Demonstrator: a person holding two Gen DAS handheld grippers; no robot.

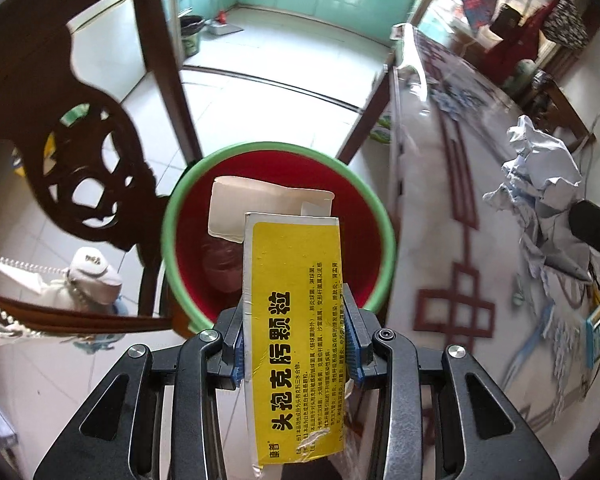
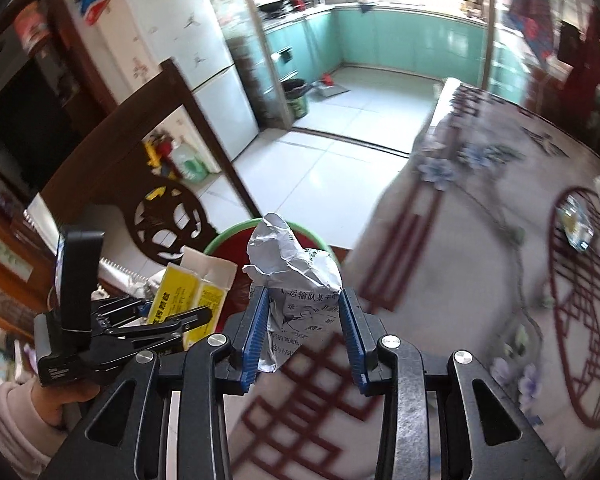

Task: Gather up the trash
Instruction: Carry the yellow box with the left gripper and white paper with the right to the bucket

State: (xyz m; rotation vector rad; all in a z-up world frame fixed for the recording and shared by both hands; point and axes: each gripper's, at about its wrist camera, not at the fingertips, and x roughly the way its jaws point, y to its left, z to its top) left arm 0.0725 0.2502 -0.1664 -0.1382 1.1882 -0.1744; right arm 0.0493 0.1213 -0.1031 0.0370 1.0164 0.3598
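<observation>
White floor tiles (image 1: 292,60), patterned tablecloth (image 2: 480,280) at right. One red bin, green rim (image 1: 188,184), centre frame. Left gripper (image 1: 296,344) clamps one yellow box (image 1: 296,320) above the bin; right gripper (image 2: 304,328) clamps one crumpled paper (image 2: 292,264). Only the right view shows the fridge (image 2: 180,52).

The left gripper (image 1: 294,344) clamps a yellow medicine box (image 1: 294,332) above a red, green-rimmed bin (image 1: 180,216). Crumpled newspaper (image 1: 540,184), perhaps over the table (image 1: 440,220), shows right.
</observation>
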